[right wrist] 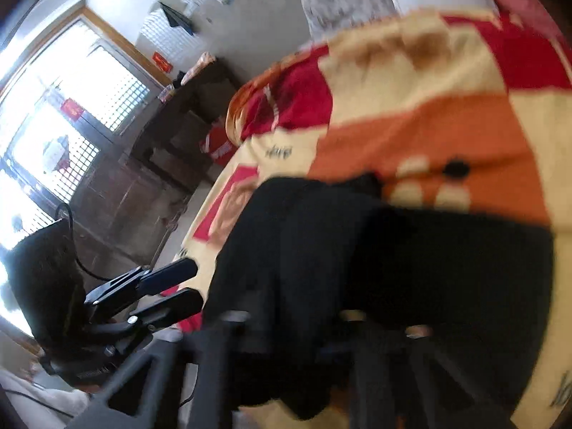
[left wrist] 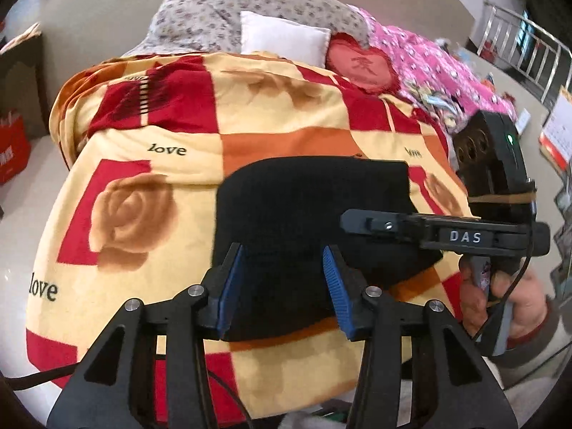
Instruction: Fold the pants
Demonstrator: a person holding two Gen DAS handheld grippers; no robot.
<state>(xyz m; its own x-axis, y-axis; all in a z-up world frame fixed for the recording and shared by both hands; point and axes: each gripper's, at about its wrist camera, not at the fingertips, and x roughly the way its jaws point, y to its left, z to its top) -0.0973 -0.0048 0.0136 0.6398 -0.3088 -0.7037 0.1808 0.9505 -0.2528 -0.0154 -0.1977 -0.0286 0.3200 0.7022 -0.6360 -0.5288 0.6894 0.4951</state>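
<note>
The black pants (left wrist: 307, 221) lie folded into a compact block on the checked blanket (left wrist: 143, 186). My left gripper (left wrist: 286, 275) is open and empty, its blue pads just above the near edge of the pants. My right gripper (left wrist: 346, 221) comes in from the right over the pants' right part; seen side-on, its jaw state is unclear. The right wrist view is blurred: the pants (right wrist: 357, 250) fill the lower middle, my own fingers are smeared dark shapes, and the left gripper (right wrist: 195, 286) shows at lower left with its fingers apart.
A white pillow (left wrist: 282, 35), a red heart cushion (left wrist: 361, 68) and a pink quilt (left wrist: 436, 68) lie at the head of the bed. A red box (left wrist: 12, 150) stands on the floor at left. A metal railing (left wrist: 529, 46) is at right.
</note>
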